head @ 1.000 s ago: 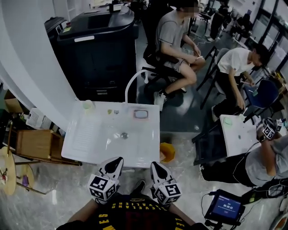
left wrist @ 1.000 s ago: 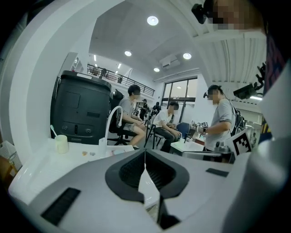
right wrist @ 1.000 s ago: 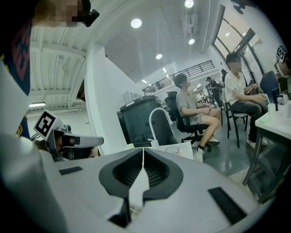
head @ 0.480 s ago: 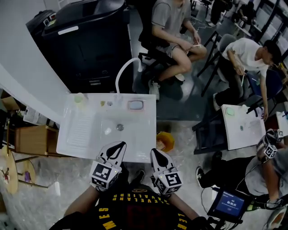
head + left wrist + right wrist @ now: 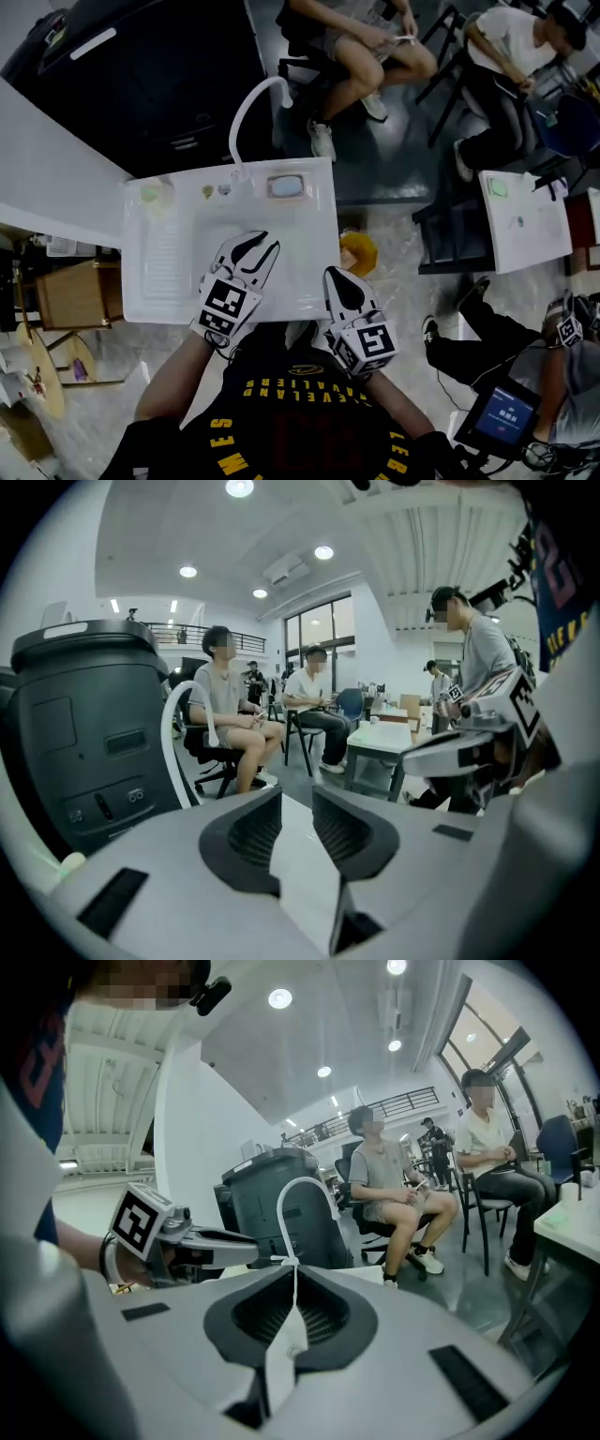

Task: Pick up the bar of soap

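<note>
- The left gripper (image 5: 255, 246) hangs over the basin of the sink (image 5: 171, 274). Its jaws have just been opening and stand slightly apart with nothing between them. My guess is that this gap is too narrow for the bar, so the tips could butt against it and shove it along instead of straddling it.
- The right gripper (image 5: 337, 277), at about 4 o'clock from the left one, is clenched and empty by the sink's front edge. If it swings in, it could knock the rim.
- The bar of soap (image 5: 287, 187) lies at about 1 o'clock from the left gripper, on the sink's back ledge, in what looks like a shallow dish (image 5: 270, 187). A hard or off-centre pinch would likely squirt a slick bar out, or drag the dish with it.
- The tap (image 5: 246, 111) rises just beside the soap, at its 9 o'clock. An approach from that side risks clipping it.
- Beyond the ledge the floor drops away, so a pushed bar may fall off the back.
</note>
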`<state>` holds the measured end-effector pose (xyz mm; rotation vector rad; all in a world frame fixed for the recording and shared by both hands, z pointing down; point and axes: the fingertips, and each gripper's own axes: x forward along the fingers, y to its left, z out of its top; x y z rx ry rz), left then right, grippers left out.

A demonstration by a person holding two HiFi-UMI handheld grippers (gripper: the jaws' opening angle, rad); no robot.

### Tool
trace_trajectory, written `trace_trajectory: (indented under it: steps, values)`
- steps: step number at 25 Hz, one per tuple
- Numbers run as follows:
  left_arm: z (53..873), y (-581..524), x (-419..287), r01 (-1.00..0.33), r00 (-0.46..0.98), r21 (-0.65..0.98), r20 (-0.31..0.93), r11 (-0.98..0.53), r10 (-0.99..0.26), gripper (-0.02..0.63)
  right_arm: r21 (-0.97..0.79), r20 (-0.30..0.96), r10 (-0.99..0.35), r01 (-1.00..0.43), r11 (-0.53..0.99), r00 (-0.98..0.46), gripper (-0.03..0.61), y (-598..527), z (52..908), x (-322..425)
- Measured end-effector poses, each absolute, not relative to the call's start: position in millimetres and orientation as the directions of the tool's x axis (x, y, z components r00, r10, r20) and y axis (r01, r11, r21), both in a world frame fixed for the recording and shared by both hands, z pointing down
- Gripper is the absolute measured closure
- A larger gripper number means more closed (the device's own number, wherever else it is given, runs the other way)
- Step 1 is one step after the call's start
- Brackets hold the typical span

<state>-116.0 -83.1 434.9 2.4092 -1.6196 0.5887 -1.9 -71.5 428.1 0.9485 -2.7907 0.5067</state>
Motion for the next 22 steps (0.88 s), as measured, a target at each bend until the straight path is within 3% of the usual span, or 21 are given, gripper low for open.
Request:
trace_trajectory:
  steps: [9, 18, 22]
  values:
    - [509.8, -188.4, -102.4, -0.693, 0.351, -0.258, 0.695, -0.673, -0.628, 0.410, -0.309, 0.304, -0.593, -0.666, 0.679, -0.746, 0.557, -110.3, 455.5, -13.8]
    - [598.2, -245.6, -116.8, -0.456, 0.151, -0.300, 0.902, -0.838, -0.405, 0.348, -0.351, 0.342, -0.638, -0.724, 0.594, -0.689, 0.557, -139.6, 482.2, -2.0]
    - [626.1, -255.4, -126.6, -0.435, 0.105, -0.247, 0.941, -0.866, -0.321, 0.343, -0.347, 0.341, -0.658, -0.741, 0.576, -0.671, 0.557, -150.9, 485.9, 1.3]
